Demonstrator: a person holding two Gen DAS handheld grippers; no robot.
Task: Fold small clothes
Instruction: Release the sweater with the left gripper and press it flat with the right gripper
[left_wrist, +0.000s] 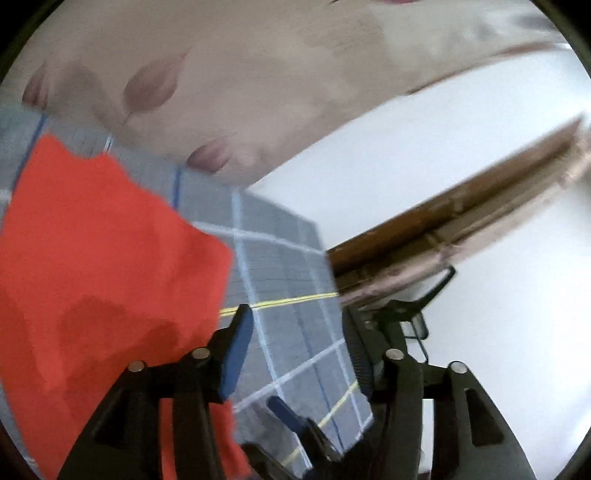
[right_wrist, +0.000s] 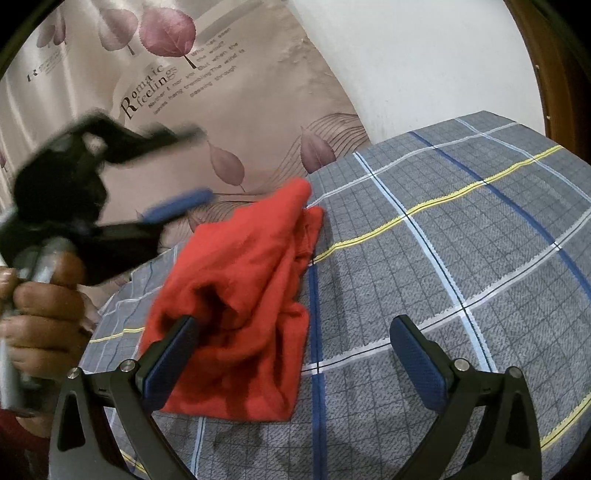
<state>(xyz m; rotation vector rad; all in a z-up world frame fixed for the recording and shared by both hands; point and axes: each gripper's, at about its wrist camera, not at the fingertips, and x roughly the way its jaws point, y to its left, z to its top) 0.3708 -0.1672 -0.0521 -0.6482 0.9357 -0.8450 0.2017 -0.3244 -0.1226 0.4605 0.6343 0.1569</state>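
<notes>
A crumpled red garment lies bunched on the grey plaid cover. My right gripper is open wide just in front of it. Its left pad rests against the garment's near fold, and its right pad is over bare cover. My left gripper, blurred and held by a hand, hovers open above the garment's left side with nothing in it. In the left wrist view the red garment fills the left, and the left gripper stands open over the plaid cover.
A beige curtain printed with leaves and lettering hangs behind the surface. A white wall and a brown wooden frame are to the right. The cover's edge drops off at the right.
</notes>
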